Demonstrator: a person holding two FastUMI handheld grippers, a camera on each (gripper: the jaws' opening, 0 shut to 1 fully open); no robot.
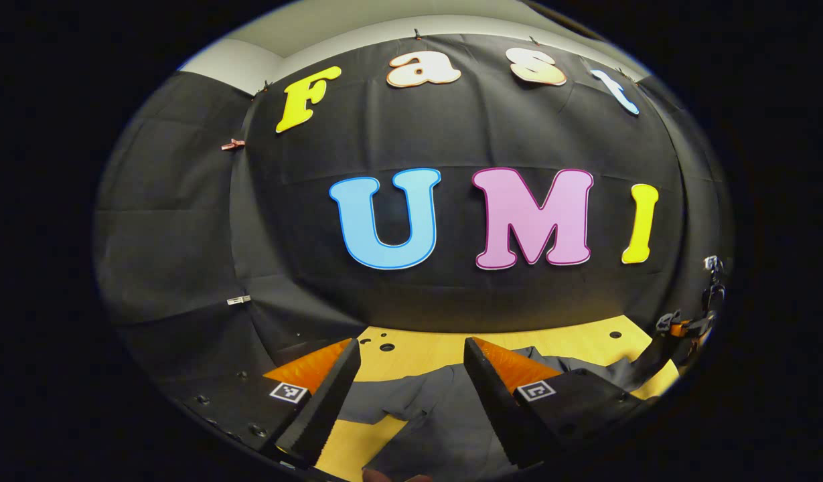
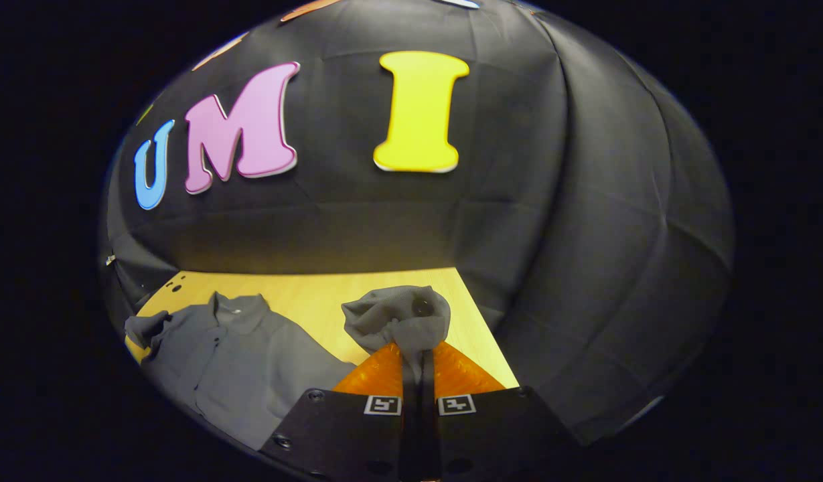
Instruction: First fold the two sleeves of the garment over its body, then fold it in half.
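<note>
So the yellow table [image 2: 317,288] has a grey collared shirt [image 2: 244,355] lying flat on it, collar toward the booth wall, buttons up the front. It looks like thin, floppy fabric, light and not slippery, so my guess is it drapes and bunches wherever you lift it instead of holding a crease. Best bet is to pinch near a cuff or hem edge, since a grab in the middle would just drag a lump along.

The right gripper [image 2: 418,358] has its orange fingers clenched on one sleeve [image 2: 398,314], which is hoisted off the table and crumpled into a wad just past the fingertips.

The left gripper [image 1: 411,395] is released, fingers spread wide, hanging over the shirt with nothing between them.

The right gripper view gives you the whole layout: collar, placket, the other sleeve [image 2: 146,328] out at the far side. The left gripper view instead gets a close look down at the cloth under it, plus the other gripper [image 1: 692,325] off at the edge.
</note>
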